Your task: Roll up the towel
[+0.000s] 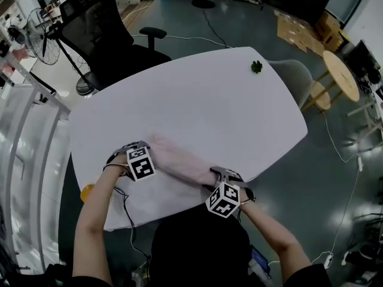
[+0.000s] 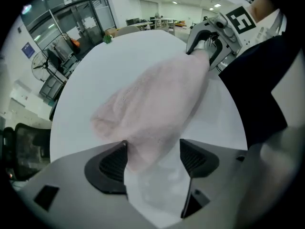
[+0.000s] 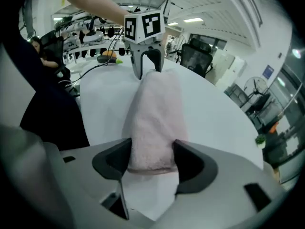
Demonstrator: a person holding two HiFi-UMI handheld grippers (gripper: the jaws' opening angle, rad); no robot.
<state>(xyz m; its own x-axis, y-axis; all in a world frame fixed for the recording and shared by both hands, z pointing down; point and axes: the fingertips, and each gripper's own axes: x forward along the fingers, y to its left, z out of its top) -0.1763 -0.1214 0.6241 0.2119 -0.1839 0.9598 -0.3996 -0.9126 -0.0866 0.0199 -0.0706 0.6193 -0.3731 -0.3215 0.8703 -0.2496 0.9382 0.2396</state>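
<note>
The towel (image 1: 179, 160) is pale pink on a plain white table (image 1: 209, 94). The left gripper (image 2: 152, 160) and right gripper (image 3: 151, 157) are light grey with black ribbed pads (image 2: 112, 163). Each carries a white marker cube (image 1: 141, 163) printed with black squares. Far beyond both grippers sits a small dark green thing (image 1: 257, 66). Just outside the left gripper shows something orange (image 1: 87, 192). The office chair (image 1: 102, 34) is black.

Probably an open office or lab: swivel chair (image 1: 102, 34), standing fan (image 1: 37, 33), cardboard boxes (image 1: 297, 27), floor cables (image 1: 210, 24).
</note>
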